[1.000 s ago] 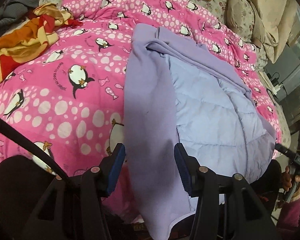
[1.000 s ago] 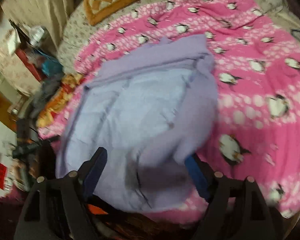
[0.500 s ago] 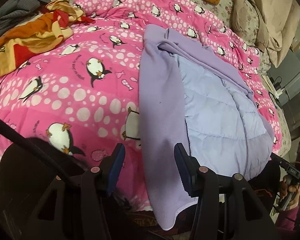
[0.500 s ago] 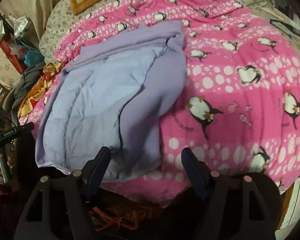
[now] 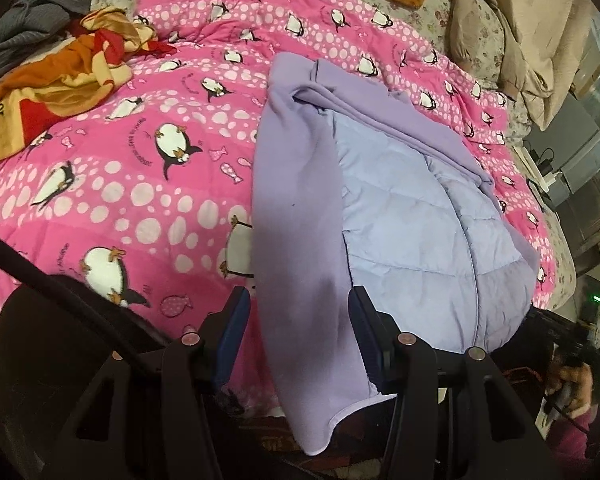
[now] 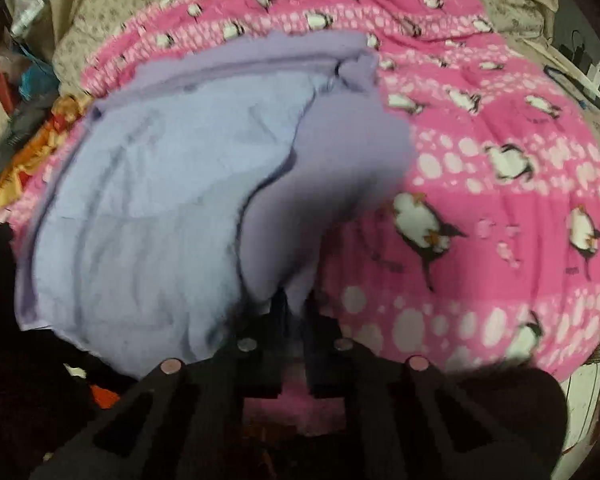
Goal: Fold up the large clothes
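**Right gripper pinches jacket hem**

While the lilac quilted padded jacket [image 5: 400, 216] lies spread on the pink penguin-print fleece blanket [image 5: 112, 184], the right gripper [image 6: 296, 308] is clamped on its near fleece edge. Left gripper [image 5: 298, 320] straddles the other front flap, jaws apart, pads not pressing. Orange-red crumpled cloth [image 5: 56, 80] lies far left; beige bedding [image 5: 516, 32] behind.

The left gripper [image 5: 298, 320] is pointed steeply downward with its jaws held apart. The right gripper [image 6: 296, 304] is likewise angled down, its jaws brought together. A hand [image 5: 572, 384] is seen at the near right edge.
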A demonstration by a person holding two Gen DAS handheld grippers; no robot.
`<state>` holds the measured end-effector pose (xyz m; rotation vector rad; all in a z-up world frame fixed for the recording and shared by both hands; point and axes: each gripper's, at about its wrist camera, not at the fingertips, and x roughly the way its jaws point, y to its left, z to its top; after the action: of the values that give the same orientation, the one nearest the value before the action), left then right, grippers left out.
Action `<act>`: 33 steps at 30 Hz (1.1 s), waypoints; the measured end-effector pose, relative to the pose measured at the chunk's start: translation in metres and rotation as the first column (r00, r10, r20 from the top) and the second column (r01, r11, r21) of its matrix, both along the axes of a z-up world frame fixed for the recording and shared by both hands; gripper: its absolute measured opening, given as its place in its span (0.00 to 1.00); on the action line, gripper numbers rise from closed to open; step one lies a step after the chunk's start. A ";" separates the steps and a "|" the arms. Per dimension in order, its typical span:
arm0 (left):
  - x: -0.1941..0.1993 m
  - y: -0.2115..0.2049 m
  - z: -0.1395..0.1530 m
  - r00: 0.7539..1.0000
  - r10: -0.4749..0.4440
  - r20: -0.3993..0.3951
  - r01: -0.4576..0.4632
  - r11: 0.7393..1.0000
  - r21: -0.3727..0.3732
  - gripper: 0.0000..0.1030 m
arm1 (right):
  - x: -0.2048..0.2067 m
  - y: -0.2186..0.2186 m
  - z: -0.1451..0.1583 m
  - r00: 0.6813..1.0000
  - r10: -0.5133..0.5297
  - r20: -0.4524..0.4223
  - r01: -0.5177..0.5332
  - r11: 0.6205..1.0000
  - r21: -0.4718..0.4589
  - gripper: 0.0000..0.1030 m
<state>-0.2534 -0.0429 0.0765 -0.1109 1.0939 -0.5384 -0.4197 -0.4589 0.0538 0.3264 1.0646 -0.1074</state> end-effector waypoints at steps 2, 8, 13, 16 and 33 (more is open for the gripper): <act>-0.001 0.003 -0.001 1.000 0.010 0.001 -0.010 1.000 0.000 0.21 | -0.022 -0.006 0.016 1.000 -0.009 0.017 0.009 1.000 -0.004 0.06; -0.003 -0.005 -0.015 0.999 -0.003 -0.049 0.003 1.000 -0.003 0.21 | -0.078 -0.014 0.033 1.000 -0.003 0.027 0.001 0.998 0.065 0.23; -0.011 -0.011 -0.018 0.997 -0.040 -0.065 0.039 0.999 -0.015 0.21 | -0.077 -0.031 0.031 0.993 -0.105 0.060 0.099 0.991 0.096 0.59; -0.011 -0.008 -0.024 0.997 -0.019 -0.079 0.019 1.000 0.006 0.21 | -0.062 -0.041 0.015 0.988 -0.148 0.053 0.139 0.979 0.150 0.64; -0.042 -0.032 -0.065 0.976 -0.121 -0.179 0.140 0.986 0.095 0.21 | -0.025 -0.023 -0.011 1.000 0.006 -0.019 -0.002 0.979 0.204 0.14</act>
<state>-0.2950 -0.0752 0.0115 0.0089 1.3042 -0.5947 -0.4449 -0.4823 0.0431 0.5094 1.0976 0.0023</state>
